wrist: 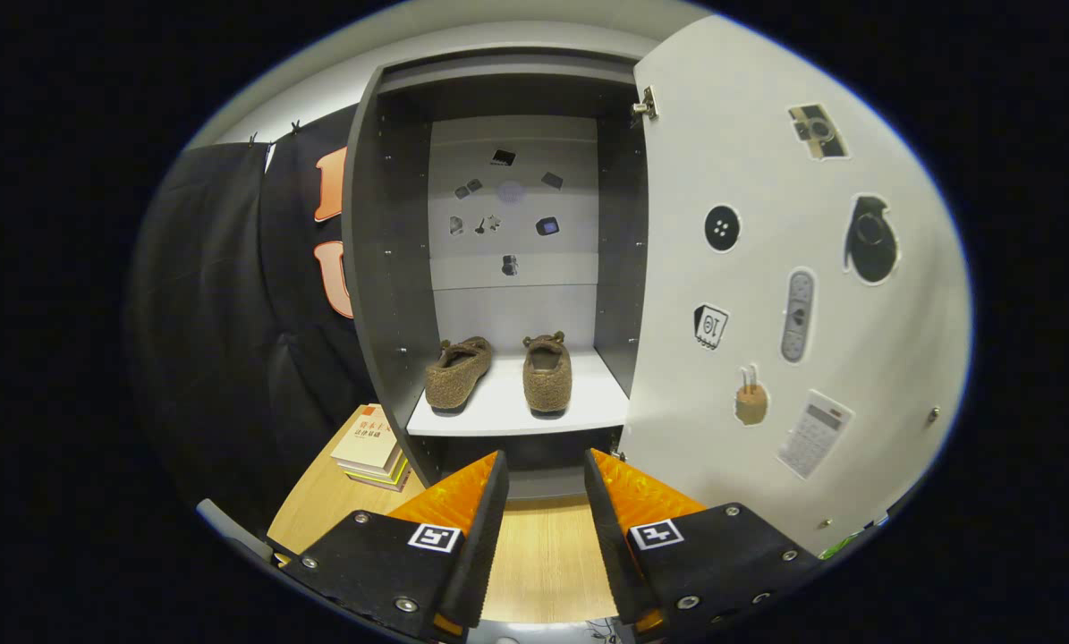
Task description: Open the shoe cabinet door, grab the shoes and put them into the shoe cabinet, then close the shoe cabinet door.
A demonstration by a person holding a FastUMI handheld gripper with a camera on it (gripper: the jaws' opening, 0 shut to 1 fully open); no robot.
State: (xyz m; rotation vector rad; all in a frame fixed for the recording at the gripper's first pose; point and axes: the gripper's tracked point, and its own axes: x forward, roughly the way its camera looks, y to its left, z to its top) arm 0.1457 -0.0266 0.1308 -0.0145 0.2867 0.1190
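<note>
The shoe cabinet (pixel 391 268) stands straight ahead with its door (pixel 767 295) swung wide to the right. Two brown fuzzy shoes sit on its white shelf (pixel 507 413): the left shoe (pixel 458 371) angled slightly, the right shoe (pixel 547 371) with its heel toward me. My gripper (pixel 545 470) is open, its fingers held apart with nothing between them, just below and in front of the shelf edge, a short way back from the shoes.
A stack of books (pixel 371 445) lies on the wooden tabletop (pixel 543 555) left of the cabinet base. Black cloth hangs on the left. The open door, covered in stickers, stands close on the right of my fingers.
</note>
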